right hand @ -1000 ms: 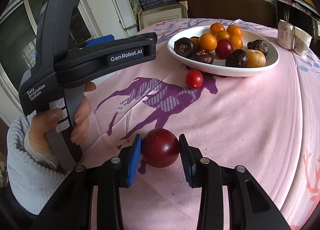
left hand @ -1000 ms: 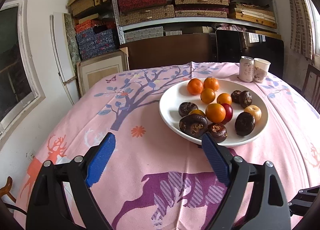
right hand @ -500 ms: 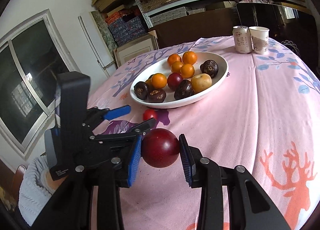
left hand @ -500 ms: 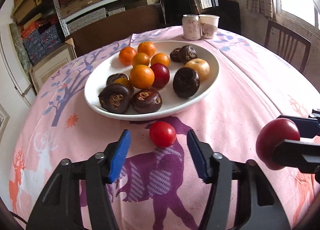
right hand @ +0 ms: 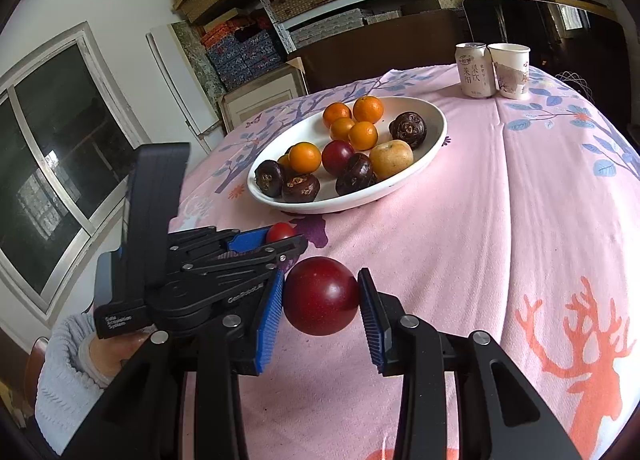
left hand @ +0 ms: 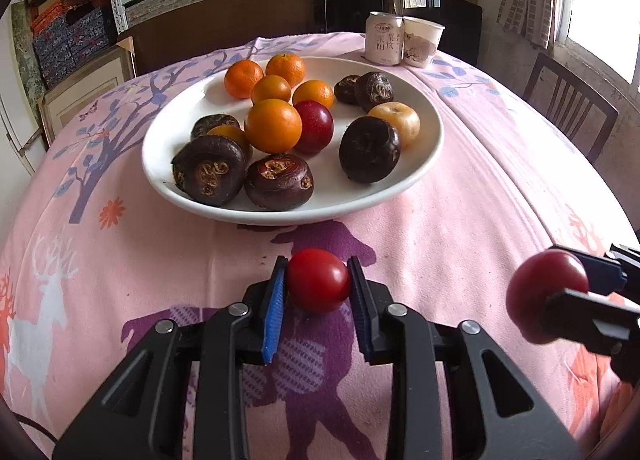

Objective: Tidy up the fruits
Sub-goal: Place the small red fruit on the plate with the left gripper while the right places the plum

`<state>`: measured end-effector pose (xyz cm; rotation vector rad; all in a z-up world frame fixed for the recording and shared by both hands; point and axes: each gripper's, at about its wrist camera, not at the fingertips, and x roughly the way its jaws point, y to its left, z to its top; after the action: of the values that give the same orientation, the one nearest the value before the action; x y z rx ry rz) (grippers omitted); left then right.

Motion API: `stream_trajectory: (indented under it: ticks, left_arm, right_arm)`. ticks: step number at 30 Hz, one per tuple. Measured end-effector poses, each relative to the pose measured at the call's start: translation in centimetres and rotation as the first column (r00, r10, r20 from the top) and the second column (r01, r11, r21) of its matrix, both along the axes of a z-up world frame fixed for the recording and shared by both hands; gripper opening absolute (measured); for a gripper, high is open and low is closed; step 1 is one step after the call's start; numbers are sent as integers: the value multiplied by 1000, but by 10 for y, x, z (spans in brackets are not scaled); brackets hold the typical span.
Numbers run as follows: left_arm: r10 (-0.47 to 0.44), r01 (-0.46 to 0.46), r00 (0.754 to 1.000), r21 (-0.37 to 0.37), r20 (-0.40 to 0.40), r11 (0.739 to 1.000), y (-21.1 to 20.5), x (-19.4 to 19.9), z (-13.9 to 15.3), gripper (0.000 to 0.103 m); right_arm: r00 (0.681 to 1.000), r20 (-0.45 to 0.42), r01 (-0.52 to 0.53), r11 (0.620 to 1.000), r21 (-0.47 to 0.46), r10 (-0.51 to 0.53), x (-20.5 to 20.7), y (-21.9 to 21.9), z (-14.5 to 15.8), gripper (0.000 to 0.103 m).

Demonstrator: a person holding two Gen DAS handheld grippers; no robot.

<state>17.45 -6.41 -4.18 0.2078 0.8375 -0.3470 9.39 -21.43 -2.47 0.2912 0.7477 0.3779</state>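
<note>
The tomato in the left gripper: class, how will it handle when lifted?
The tomato looks smooth and glossy, so it may slip between the left gripper pads. Being round, it would likely roll if dropped. Probably soft: squeeze gently.

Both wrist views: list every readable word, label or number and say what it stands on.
"GenRobot.AI": side of the left gripper, partly hidden.
"Data Acquisition System": same gripper's handle, small.
"梨饮" and "莱阳": drink can; its small top logo is too small to read.
Paper cup: a picture only, no legible text.
Boxes on the shelves: patterns, nothing readable.
</note>
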Motion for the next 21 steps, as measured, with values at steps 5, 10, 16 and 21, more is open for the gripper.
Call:
stream_trajectory:
  ticks: [5,10,16,21]
  left_arm:
    - [48,-44,992,-42,121,998,15,-14,44,29]
    - [117,-111,980,-45,162,993,21,26,82,29]
    - [210,-204,970,-60,122,977,22,90,79,29]
    - [223,-218,973,-80,63,973,24,128,57,29]
  right_arm:
    - [999,8,37,998,46,-37,5,-13,6,38]
    - [996,54,74,995,69,-78,39,-24,49,38]
    - [986,63,151,988,22,-153,108,-15,55,38]
    - [987,-16,160,987,35,-159,152,-10,20,38]
